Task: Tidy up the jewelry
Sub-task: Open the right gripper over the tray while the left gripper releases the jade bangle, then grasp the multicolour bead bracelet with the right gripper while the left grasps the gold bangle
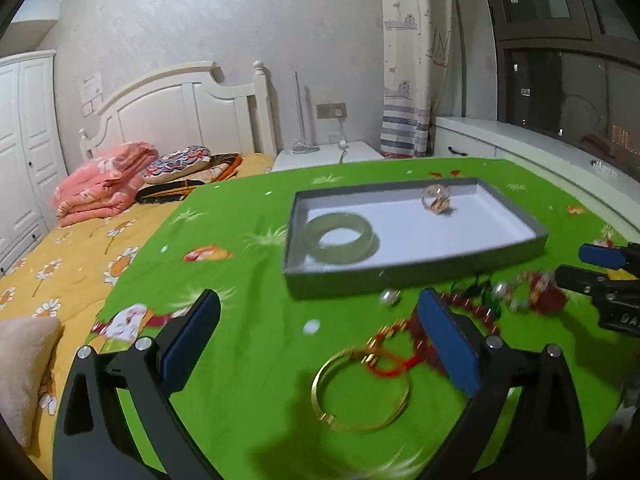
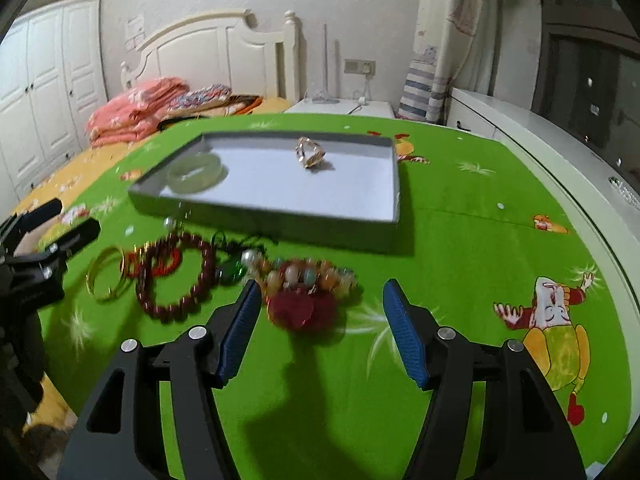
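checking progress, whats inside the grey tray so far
Inside the tray: a pale green bangle near one end and a gold ring toward the back. The near wall hides a thin strip of floor.

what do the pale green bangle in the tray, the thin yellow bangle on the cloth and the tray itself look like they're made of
Pale green bangle: probably jade or glass, as it is thick, milky, translucent and smooth.
Thin yellow bangle: looks like gold-coloured metal, being a slim hoop with a bright shine; plated or solid cannot be told.
Tray: likely cardboard, with matte grey walls, a flat white inside and sharp folded corners.
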{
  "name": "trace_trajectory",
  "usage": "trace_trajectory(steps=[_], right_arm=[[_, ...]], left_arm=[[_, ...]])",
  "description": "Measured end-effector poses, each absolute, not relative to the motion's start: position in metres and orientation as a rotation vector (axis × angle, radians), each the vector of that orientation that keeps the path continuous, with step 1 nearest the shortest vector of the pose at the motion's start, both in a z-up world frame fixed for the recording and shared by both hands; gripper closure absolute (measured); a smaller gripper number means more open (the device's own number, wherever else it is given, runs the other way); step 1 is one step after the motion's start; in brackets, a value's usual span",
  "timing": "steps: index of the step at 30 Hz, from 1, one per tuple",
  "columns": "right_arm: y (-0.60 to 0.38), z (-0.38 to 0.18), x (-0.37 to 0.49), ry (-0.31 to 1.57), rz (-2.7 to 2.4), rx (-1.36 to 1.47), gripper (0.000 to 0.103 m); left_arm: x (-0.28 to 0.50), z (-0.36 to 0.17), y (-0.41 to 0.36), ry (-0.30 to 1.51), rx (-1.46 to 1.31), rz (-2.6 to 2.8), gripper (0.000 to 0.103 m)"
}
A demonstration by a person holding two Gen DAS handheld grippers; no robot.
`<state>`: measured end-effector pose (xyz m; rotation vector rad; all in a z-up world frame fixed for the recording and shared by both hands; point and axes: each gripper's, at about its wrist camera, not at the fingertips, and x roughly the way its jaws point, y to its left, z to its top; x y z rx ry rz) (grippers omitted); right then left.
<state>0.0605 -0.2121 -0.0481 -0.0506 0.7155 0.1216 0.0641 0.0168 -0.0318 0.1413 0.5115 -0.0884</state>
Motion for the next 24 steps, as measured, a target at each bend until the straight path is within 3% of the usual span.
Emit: trace_trajectory(steps=[24], right_arm=[[-0.168, -0.059, 0.090, 0.788, 0.067, -0.301, 0.043]], left_arm=[[0.077, -0.039, 0.046, 0.588, -0.014, -0.139, 0.005]])
